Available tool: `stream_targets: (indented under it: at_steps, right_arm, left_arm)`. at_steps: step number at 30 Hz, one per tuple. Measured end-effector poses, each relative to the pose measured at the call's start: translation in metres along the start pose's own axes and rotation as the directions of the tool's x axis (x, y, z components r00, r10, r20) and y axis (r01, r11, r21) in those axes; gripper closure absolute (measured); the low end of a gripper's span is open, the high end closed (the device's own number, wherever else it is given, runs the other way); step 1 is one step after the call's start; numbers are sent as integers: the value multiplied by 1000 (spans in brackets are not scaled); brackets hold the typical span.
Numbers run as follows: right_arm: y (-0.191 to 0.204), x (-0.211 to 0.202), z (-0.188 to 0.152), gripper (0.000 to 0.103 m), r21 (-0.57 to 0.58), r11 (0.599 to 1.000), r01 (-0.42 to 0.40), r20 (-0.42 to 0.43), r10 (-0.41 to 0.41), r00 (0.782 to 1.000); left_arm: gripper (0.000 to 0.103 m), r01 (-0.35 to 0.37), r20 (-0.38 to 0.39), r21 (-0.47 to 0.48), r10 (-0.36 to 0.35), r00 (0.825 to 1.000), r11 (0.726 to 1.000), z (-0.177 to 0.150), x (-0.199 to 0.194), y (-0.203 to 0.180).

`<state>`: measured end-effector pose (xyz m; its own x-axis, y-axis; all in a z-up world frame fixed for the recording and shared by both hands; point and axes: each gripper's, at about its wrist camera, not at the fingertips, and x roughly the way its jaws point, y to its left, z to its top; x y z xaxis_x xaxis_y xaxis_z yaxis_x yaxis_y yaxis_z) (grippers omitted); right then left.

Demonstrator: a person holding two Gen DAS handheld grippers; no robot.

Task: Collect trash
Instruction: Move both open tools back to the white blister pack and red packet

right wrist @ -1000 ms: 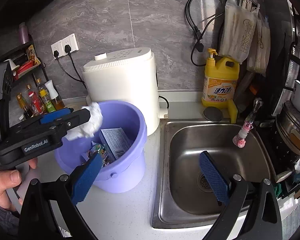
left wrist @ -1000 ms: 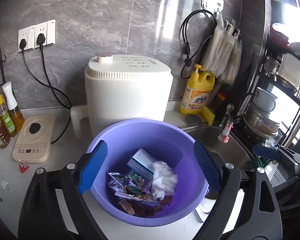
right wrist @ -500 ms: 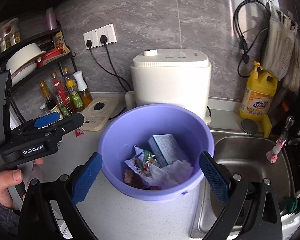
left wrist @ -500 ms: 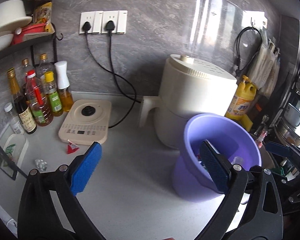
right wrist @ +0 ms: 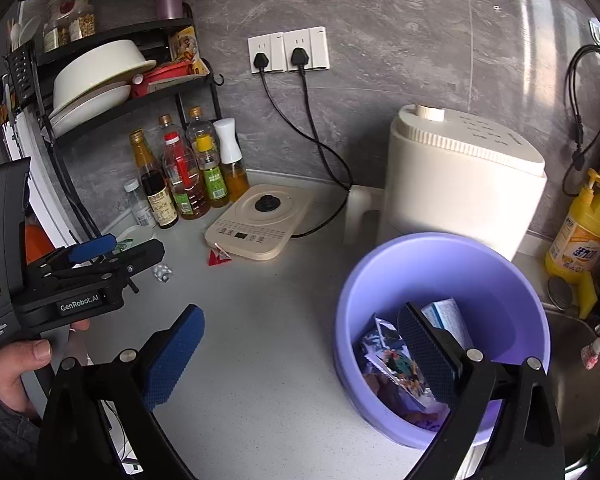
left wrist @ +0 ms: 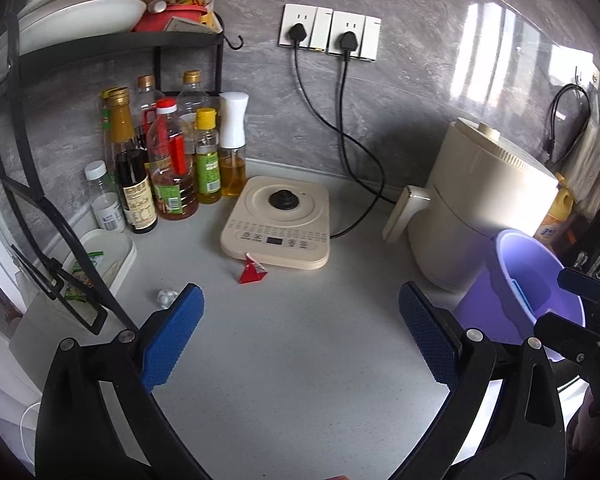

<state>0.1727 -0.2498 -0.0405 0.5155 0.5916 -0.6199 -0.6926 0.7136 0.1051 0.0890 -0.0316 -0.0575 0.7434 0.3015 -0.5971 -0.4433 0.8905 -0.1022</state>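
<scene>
red wrapper (left wrist: 253, 273) on counter | left gripper (left wrist: 300, 334) wide, empty | right gripper (right wrist: 300, 354) wide, empty

bucket (right wrist: 440, 264): lilac, plain; inside it wrappers (right wrist: 388, 360) in mixed print and a pale blue box (right wrist: 446, 314) with fine text. at 10 o'clock from the bucket, packet (right wrist: 219, 257): red with a white edge. at 9 o'clock from the packet, foil (right wrist: 163, 272): silvery white. counter (left wrist: 300, 344): light grey, finely speckled. wall (left wrist: 412, 80): grey, marbled. base (left wrist: 278, 222): cream, with a black knob. fryer (right wrist: 460, 180): cream. sockets (left wrist: 329, 33): white, with black plugs. soap (right wrist: 582, 232): yellow, with an orange label. left gripper (left wrist: 300, 336) and right gripper (right wrist: 300, 356): black frames, blue dimpled pads.
</scene>
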Motion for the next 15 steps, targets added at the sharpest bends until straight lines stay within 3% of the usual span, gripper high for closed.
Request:
stream_targets:
  at_steps: [15]
  right_arm:
    - [68,68,20,15,-81,993,-88,-61,83,995]
  left_arm:
    - [7,-94,-60,-80,90,994,992,-16,23,74]
